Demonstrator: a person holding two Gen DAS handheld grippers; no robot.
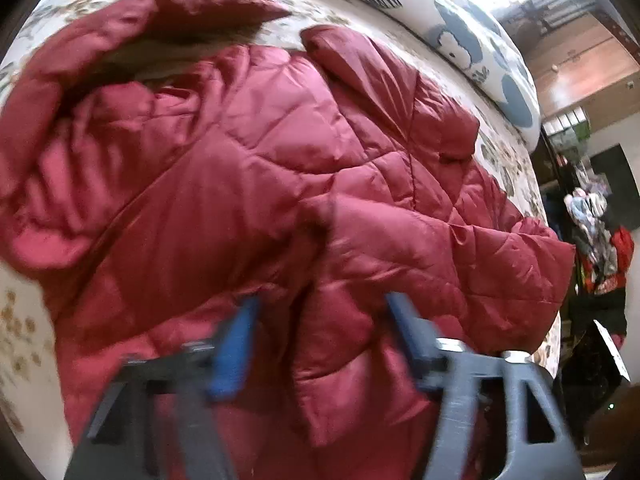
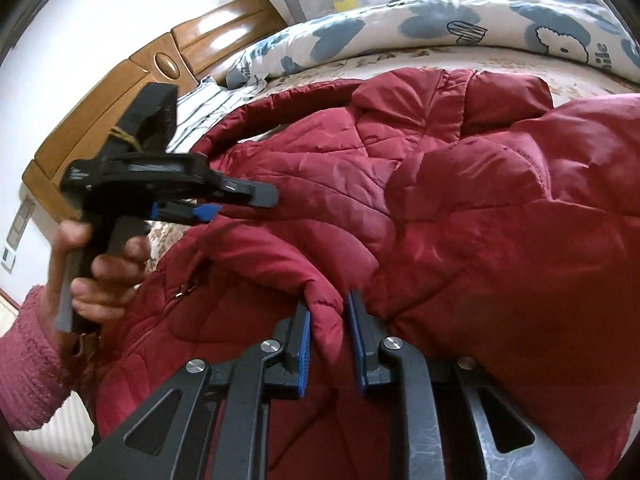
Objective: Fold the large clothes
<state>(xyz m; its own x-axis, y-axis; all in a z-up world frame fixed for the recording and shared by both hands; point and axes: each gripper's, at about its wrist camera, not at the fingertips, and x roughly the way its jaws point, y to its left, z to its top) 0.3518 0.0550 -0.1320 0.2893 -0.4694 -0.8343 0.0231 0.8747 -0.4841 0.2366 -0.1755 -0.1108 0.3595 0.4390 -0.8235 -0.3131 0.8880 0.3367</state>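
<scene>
A floral-print bed (image 1: pixel 24 320) carries a puffy red quilted jacket (image 1: pixel 240 184), shiny and creased, spread across its middle. A blue-patterned duvet (image 2: pixel 440 28) lies along the far edge. The right gripper (image 2: pixel 327 334) has its fingers clamped on a jacket fold. The left gripper (image 1: pixel 320 316), blurred, hangs over the jacket, fingers apart.

Glossy quilted jacket (image 1: pixel 280 184), seemingly nylon
</scene>
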